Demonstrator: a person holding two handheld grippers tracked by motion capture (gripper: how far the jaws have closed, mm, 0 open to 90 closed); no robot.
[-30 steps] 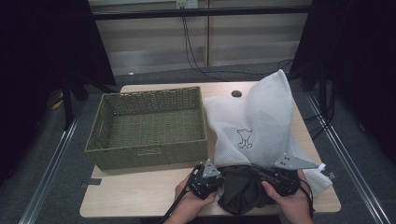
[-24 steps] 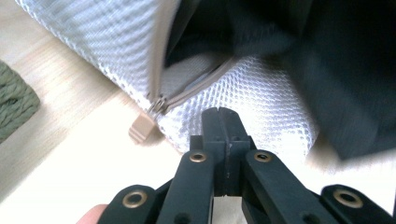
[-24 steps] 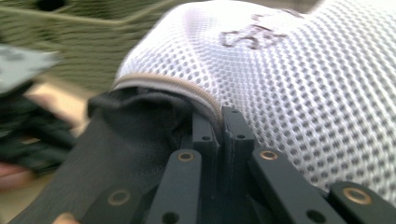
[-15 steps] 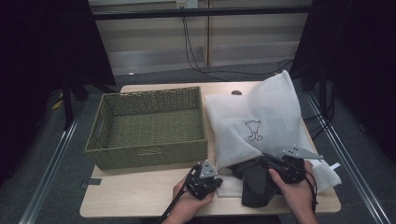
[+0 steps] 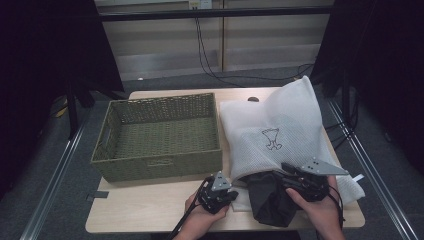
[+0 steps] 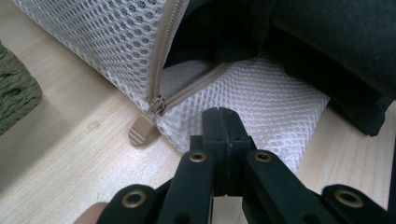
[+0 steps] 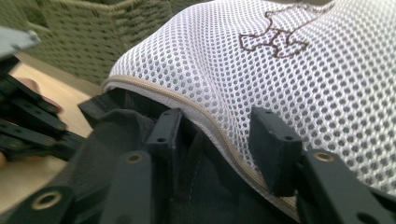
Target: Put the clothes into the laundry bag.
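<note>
A white mesh laundry bag (image 5: pixel 280 125) lies on the right half of the table, its zipped mouth facing me. A dark garment (image 5: pixel 267 200) sticks out of that mouth, partly inside. My left gripper (image 5: pixel 233 195) is shut, its tips (image 6: pixel 224 116) pinching the bag's lower lip beside the tan zipper pull (image 6: pixel 140 133). My right gripper (image 5: pixel 287 176) is at the mouth's upper edge. Its jaws have just been opening. In the right gripper view, the zipper rim and the garment (image 7: pixel 205 186) lie loosely between the spread fingers (image 7: pixel 275 149).
A green woven basket (image 5: pixel 155 165) stands on the left half of the table, close to my left hand. Bare wood (image 5: pixel 150 210) runs along the front edge. Dark curtains and rails flank the table.
My right gripper's jaws have opened off the dark garment. The garment has shifted from the front edge toward the bag's mouth and bunched up. The left gripper has stayed put.
</note>
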